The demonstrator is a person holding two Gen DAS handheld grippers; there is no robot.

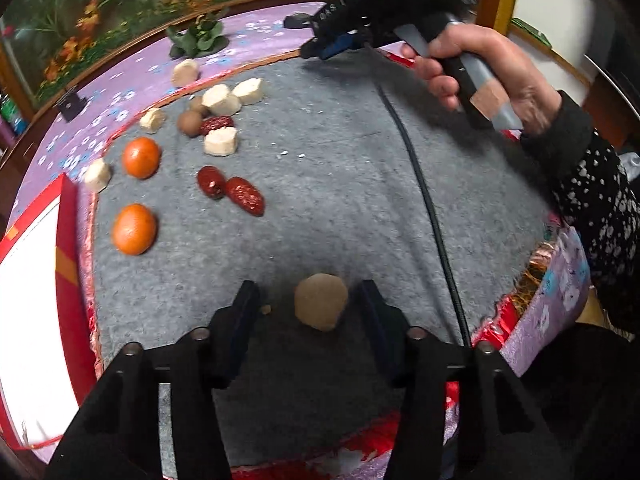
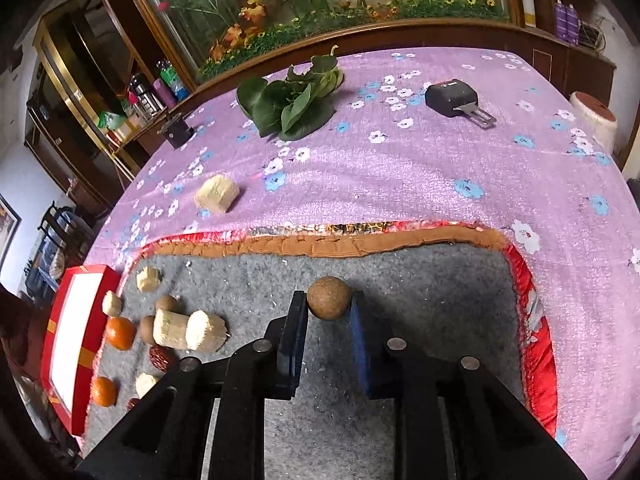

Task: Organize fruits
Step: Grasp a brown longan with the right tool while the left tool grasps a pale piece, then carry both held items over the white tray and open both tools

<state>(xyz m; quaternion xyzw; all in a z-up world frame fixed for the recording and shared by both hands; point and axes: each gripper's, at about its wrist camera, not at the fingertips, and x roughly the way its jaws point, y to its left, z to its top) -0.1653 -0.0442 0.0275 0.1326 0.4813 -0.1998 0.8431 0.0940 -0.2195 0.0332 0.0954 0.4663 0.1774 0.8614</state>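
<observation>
A round brown longan (image 1: 321, 301) lies on the grey felt mat (image 1: 340, 160) between the fingers of my open left gripper (image 1: 308, 300), which do not touch it. My right gripper (image 2: 329, 307) is shut on another brown longan (image 2: 329, 298) and holds it above the mat's far edge; it also shows in the left wrist view (image 1: 320, 46). On the mat's left lie two oranges (image 1: 141, 157) (image 1: 134, 229), red dates (image 1: 244, 196), more longans (image 1: 189, 123) and pale cut pieces (image 1: 221, 141).
A red gift box with a white inside (image 2: 76, 332) stands at the mat's left edge. A black cable (image 1: 424, 200) runs across the mat. On the purple flowered cloth lie leafy greens (image 2: 292, 100), a black device (image 2: 452, 98) and one pale piece (image 2: 217, 193).
</observation>
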